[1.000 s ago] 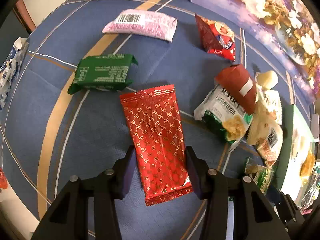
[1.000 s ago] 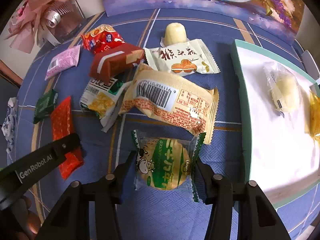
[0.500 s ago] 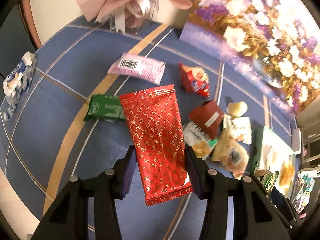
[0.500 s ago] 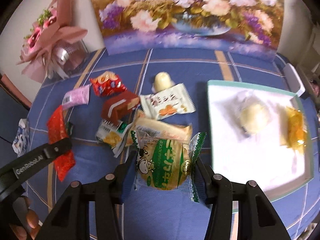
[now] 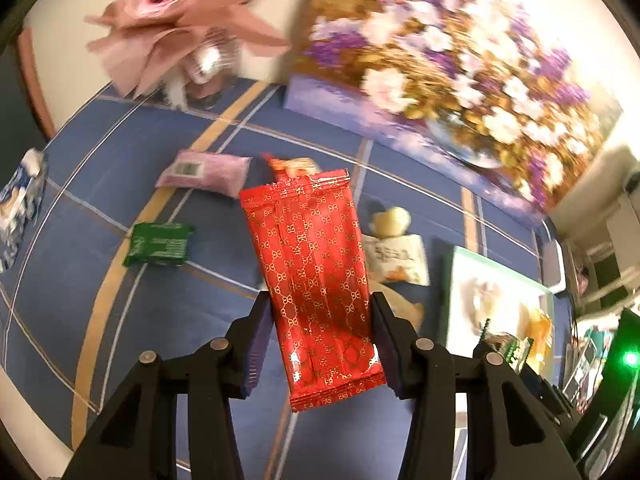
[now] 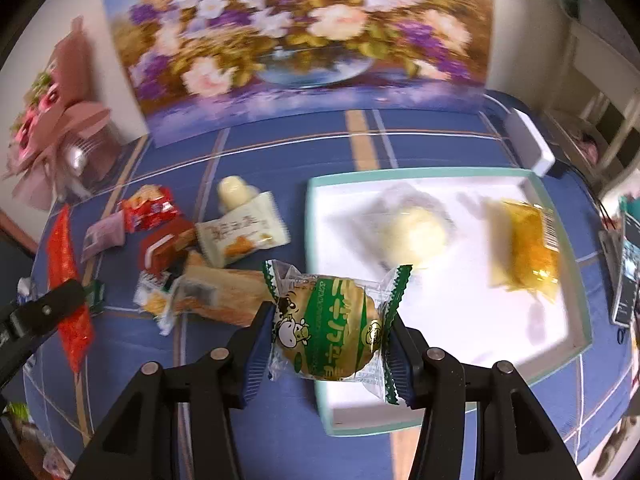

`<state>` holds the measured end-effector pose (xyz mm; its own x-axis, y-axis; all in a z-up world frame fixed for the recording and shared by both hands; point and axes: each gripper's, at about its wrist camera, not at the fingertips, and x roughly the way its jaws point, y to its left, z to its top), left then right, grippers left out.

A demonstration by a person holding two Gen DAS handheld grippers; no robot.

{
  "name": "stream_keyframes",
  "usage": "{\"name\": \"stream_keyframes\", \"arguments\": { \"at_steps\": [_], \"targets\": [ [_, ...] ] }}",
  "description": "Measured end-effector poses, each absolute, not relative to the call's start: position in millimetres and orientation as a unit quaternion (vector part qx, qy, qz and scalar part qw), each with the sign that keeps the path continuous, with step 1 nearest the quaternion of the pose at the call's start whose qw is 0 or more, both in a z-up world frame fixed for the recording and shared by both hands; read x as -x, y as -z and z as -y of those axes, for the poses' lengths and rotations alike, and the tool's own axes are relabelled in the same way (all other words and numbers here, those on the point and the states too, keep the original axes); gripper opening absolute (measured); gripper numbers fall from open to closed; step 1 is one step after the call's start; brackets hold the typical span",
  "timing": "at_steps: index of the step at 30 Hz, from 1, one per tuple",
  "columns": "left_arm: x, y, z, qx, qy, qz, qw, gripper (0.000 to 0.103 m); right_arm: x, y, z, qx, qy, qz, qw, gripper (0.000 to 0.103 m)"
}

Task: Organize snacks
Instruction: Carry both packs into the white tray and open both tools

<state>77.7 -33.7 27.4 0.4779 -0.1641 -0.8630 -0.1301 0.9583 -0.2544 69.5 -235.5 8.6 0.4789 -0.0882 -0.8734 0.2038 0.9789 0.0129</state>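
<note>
Snacks are now off the tablecloth (image 5: 100,208): the left gripper (image 5: 320,332) clamps a red packet (image 5: 316,276), the right gripper (image 6: 330,332) a green-wrapped biscuit (image 6: 328,324), both lifted from beside the pile, the biscuit now over the tray's (image 6: 440,320) near left corner, ready to drop.

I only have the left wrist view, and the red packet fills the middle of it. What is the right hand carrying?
Observer: The right tongs are shut on a round biscuit in a clear wrapper with green print.
Operator: What's in the tray?
Observer: The tray holds two things, lying apart: a pale round snack and an orange packet.
Operator: What does my red packet hide?
Observer: A red-brown packet and a long beige packet, in the pile left of the tray.
</note>
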Motion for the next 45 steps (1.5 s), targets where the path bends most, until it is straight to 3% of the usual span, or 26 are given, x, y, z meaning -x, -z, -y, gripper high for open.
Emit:
{"name": "stream_keyframes", "arguments": {
  "at_steps": [22, 37, 41, 45],
  "targets": [
    [-66.4, -13.4, 196.1, 0.037, 0.140, -0.543, 0.827, 0.050, -31.9, -4.9, 394.9, -0.156, 0.234, -0.494, 0.823, 0.055],
    [-66.5, 14.4, 230.0, -0.005, 0.149, -0.563, 0.813, 0.051, -33.6, 9.6, 402.4, -0.160, 0.229, -0.511, 0.813, 0.055],
    [-66.8, 9.5, 226.3, -0.001, 0.148, -0.560, 0.815, 0.061, -35.9, 9.9, 399.3, -0.161, 0.220, -0.513, 0.814, 0.057],
    [-66.0, 4.1, 223.6, 0.006, 0.154, -0.556, 0.817, 0.063, -35.8, 9.0, 396.1, -0.158, 0.222, -0.512, 0.814, 0.057]
  ]
}}
